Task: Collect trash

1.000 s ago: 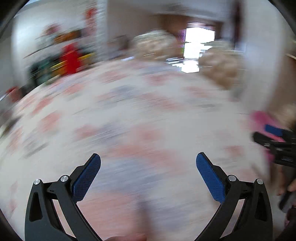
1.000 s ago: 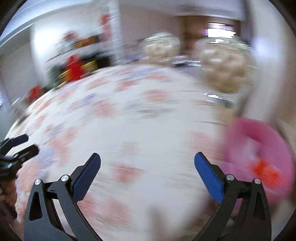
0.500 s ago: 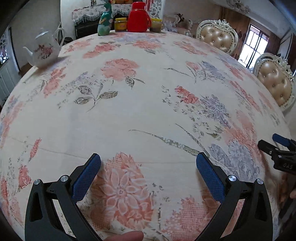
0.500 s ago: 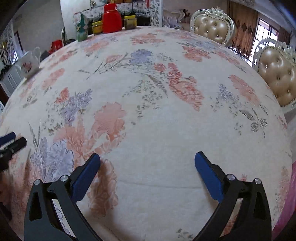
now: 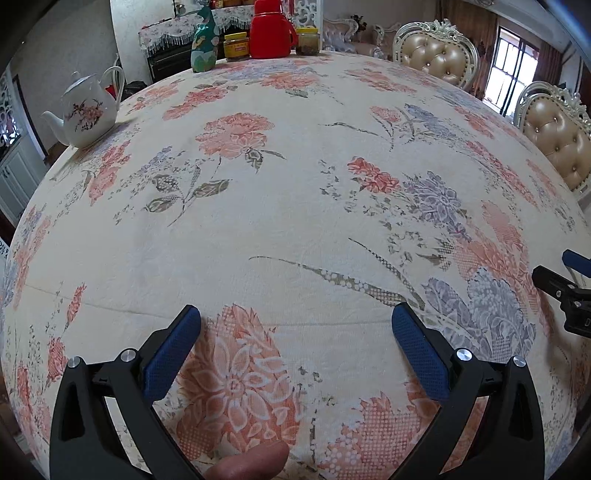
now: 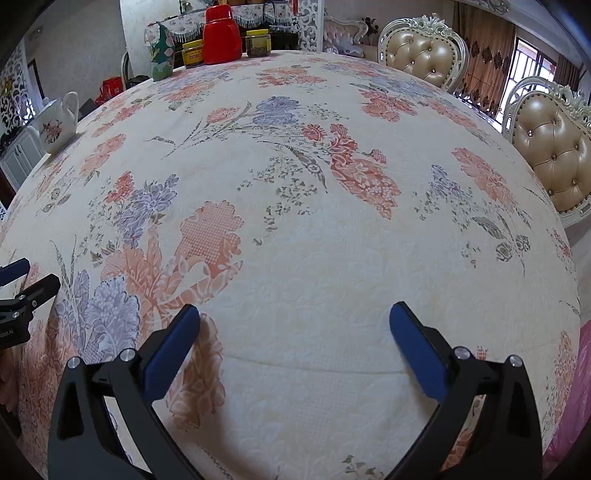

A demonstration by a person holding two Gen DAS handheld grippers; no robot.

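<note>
Both grippers over the near part of a table under a floral tablecloth (image 5: 295, 206). Left gripper (image 5: 295, 345): fingers spread wide, nothing between the blue pads (image 5: 171, 356), cloth visible through the gap. Right gripper (image 6: 293, 345): same, jaws apart and empty; also seen at the right edge of the left wrist view. Fingertip of the holding hand at the bottom edge of the left wrist view. No trash found on the cloth in either view. Standing at the far end only: white teapot (image 5: 86, 112) at the left edge, red jug (image 5: 269, 31), green patterned figure (image 5: 203, 46) and two lidded jars (image 5: 235, 46) grouped together, none reading as waste. Two tufted chairs (image 6: 421, 55) beyond the far right side. Pink material (image 6: 574, 387) at the lower right edge of the right wrist view, off the table; possibly a bag or bin for the trash, cannot tell. Judged step: searching for a piece to pick, or task near its end with the table cleared. To do well: sweep both cameras slowly enough to avoid blur, check the table edges and the floor beside the chairs, keep jaws open until a piece is centred between the pads, avoid pinching the cloth, leave the far-end vessels alone.
</note>
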